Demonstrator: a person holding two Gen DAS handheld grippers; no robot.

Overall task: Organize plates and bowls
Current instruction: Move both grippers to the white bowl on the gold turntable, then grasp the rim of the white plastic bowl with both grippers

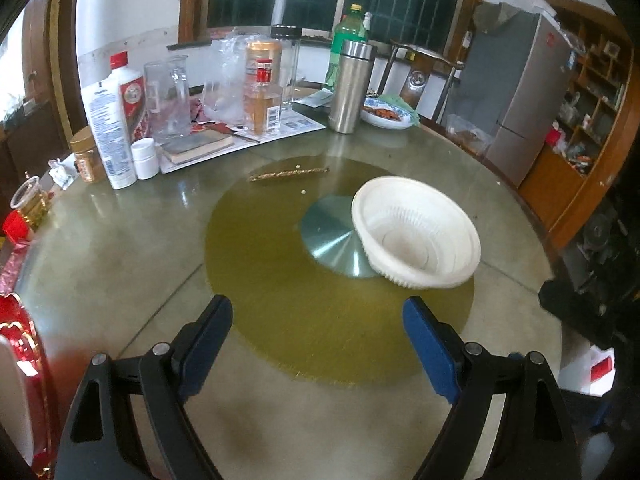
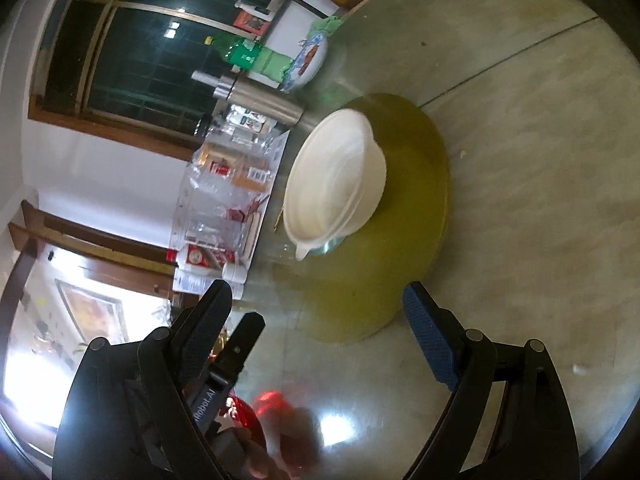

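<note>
A white ribbed disposable bowl (image 1: pixel 416 232) stands upright on the olive turntable disc (image 1: pixel 280 300) of the round glass table. My left gripper (image 1: pixel 318 320) is open and empty, hovering over the disc with the bowl ahead and to the right. In the right wrist view, rolled sideways, the same bowl (image 2: pixel 336 184) shows ahead of my right gripper (image 2: pixel 318 304), which is open and empty, clear of the bowl. The left gripper's body (image 2: pixel 224 368) shows beside the right one's left finger.
Bottles, a glass jug (image 1: pixel 168 96), a steel flask (image 1: pixel 352 84), a book and papers crowd the table's far side. A patterned plate with food (image 1: pixel 386 114) sits at the back right. Red packaging (image 1: pixel 20 360) lies at the left edge. A fridge and shelves stand to the right.
</note>
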